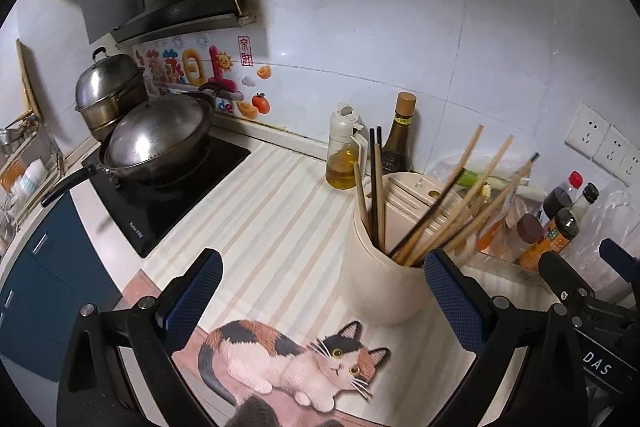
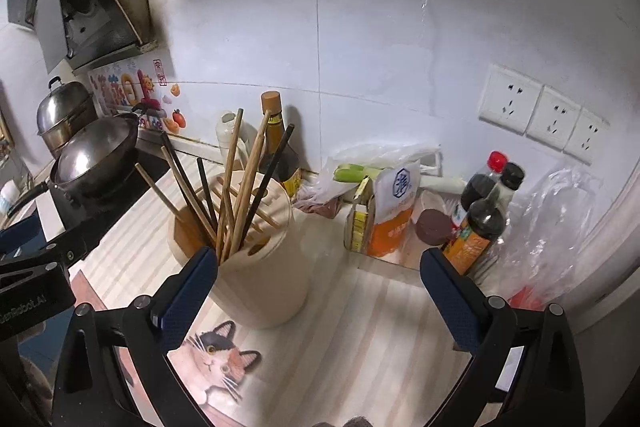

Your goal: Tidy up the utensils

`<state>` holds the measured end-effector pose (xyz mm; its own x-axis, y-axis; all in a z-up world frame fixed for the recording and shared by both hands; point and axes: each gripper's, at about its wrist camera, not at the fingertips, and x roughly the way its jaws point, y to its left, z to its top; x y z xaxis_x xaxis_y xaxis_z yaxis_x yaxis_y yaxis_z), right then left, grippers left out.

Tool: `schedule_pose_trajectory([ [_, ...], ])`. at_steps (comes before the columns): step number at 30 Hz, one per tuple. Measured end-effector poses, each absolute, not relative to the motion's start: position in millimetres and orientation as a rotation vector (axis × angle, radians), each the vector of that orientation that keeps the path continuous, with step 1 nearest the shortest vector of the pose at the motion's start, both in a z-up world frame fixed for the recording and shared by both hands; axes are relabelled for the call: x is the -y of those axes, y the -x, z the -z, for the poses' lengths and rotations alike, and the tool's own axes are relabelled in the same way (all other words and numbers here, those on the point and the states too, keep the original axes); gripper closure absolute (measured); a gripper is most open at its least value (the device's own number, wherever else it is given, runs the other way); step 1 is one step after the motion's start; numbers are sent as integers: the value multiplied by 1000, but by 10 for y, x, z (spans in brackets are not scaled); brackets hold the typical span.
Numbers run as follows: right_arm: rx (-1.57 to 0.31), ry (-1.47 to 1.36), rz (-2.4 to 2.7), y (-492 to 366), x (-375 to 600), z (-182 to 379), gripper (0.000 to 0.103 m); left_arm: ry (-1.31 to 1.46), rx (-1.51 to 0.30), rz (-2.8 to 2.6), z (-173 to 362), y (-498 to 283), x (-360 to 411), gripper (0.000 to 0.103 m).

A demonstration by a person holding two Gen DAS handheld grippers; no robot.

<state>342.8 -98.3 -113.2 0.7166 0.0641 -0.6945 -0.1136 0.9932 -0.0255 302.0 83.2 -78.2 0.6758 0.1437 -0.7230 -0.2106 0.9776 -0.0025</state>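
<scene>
A cream utensil holder (image 1: 384, 283) (image 2: 264, 267) stands on the striped counter mat, with several wooden and dark chopsticks (image 1: 440, 207) (image 2: 232, 195) sticking up out of it at angles. My left gripper (image 1: 320, 271) is open wide with nothing between its blue pads; the holder sits just ahead of its right finger (image 1: 452, 291). My right gripper (image 2: 316, 279) is open wide too and holds nothing; its left finger (image 2: 188, 291) is close in front of the holder's near side. In the left wrist view the right gripper's black frame (image 1: 580, 299) shows at the right edge.
A wok (image 1: 160, 139) and a steel pot (image 1: 108, 87) sit on the black hob at left. An oil dispenser (image 1: 346, 147) and a dark bottle (image 1: 400, 139) stand by the wall. Sauce bottles (image 2: 484, 211), an orange packet (image 2: 392, 215) and plastic bags (image 2: 548, 227) crowd the right corner under the sockets (image 2: 552, 119).
</scene>
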Motion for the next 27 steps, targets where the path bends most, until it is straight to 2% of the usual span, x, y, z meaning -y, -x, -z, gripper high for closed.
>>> schedule_pose_trajectory([
  [7, -726, 66, -70, -2949, 1181, 869, 1, 87, -777, -189, 571, -2529, -702, 0],
  [27, -605, 34, -23, -817, 1259, -150, 0, 69, -673, -159, -213, -722, -631, 0],
])
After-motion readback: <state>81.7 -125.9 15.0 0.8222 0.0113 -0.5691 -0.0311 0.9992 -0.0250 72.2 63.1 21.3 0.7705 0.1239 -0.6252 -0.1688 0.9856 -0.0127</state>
